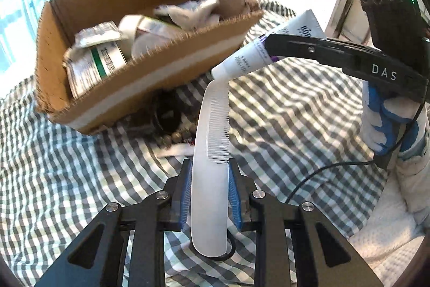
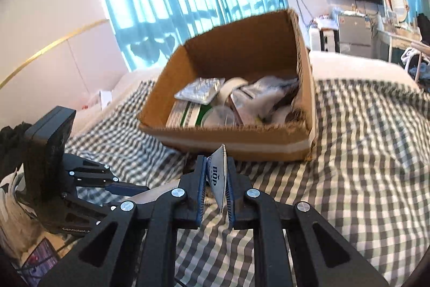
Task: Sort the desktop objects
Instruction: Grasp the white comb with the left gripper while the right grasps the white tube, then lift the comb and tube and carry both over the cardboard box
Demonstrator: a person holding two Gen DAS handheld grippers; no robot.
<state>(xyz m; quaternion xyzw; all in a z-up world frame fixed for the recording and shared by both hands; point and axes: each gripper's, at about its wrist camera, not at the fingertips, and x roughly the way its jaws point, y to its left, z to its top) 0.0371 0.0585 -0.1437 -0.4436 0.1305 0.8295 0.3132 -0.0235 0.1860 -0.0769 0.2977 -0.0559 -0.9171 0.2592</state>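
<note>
Comb [image 1: 212, 152] was clamped by its plain handle end between the blue pads of the left gripper [image 1: 210, 195], teeth end pointing up and away, lifted clear of the checked cloth [image 1: 282, 125]. Tube [image 1: 258, 53] was pinched at its flat crimped end in the right gripper [image 2: 217, 186], jaws nearly closed on it, cap end sticking out toward the comb tip; in the left view the two looked touching or just about. Cardboard box [image 1: 150, 82] sat on the cloth just beyond both tools, already part filled with packets, a tape roll and small cartons. Beads [image 1: 177, 136] and a dark round item were left on the cloth beside the box's near wall. Step in hand was judged to be carrying both items to the box. To do it well, both should be raised over the near wall before release, kept apart so they do not knock, and the long comb tilted so it drops inside rather than bridging the rim.
</note>
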